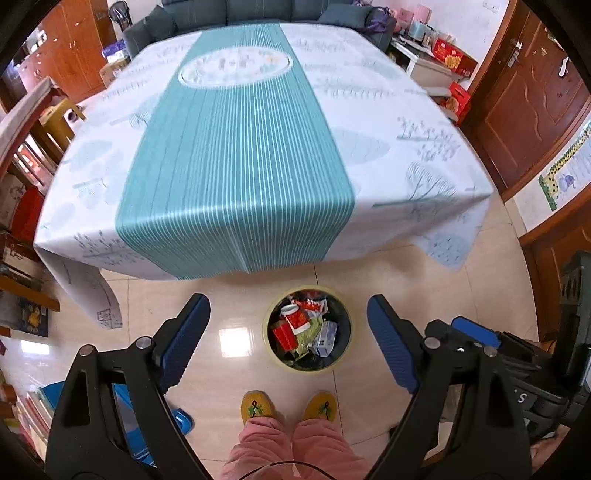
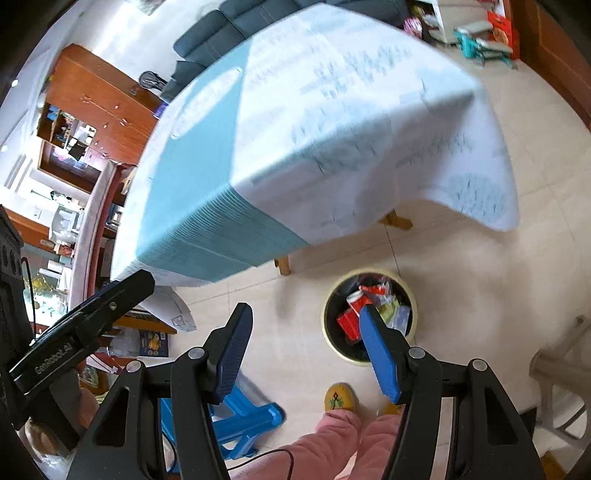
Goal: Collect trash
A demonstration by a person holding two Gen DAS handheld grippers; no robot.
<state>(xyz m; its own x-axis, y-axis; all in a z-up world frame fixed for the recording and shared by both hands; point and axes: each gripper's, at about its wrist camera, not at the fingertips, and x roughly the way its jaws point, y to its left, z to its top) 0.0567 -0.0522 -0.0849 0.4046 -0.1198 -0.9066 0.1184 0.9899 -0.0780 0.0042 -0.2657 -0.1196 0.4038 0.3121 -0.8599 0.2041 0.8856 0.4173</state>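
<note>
Nearest the cameras, the person's pink trouser legs (image 1: 291, 446) and yellow slippers (image 1: 257, 406) are seen on the tiled floor (image 1: 229, 302), just on the near side of the trash bin (image 1: 272, 354). The left gripper (image 1: 288, 339) is held above the floor with its blue-padded fingers (image 1: 183, 339) spread wide and nothing between them; in the left wrist view the bin appears in the gap between the fingers. The right gripper (image 2: 308, 354) is likewise held wide and empty, its right finger (image 2: 378, 354) overlapping the near rim of the bin in the right wrist view. A blue plastic stool (image 2: 245, 417) is seen on the floor to the left of the bin. The bin, round with a pale yellow rim and dark interior, stands on the floor and is filled with collected trash (image 1: 306, 328): red wrappers, a red-and-white container, green and pale packets. Beyond the bin, the table (image 1: 388, 122) is covered by a white cloth with a teal striped band. Behind the table, a dark sofa (image 1: 258, 11) is placed, with wooden cabinets (image 1: 81, 44) to its left and a wooden door (image 1: 528, 99) to its right
</note>
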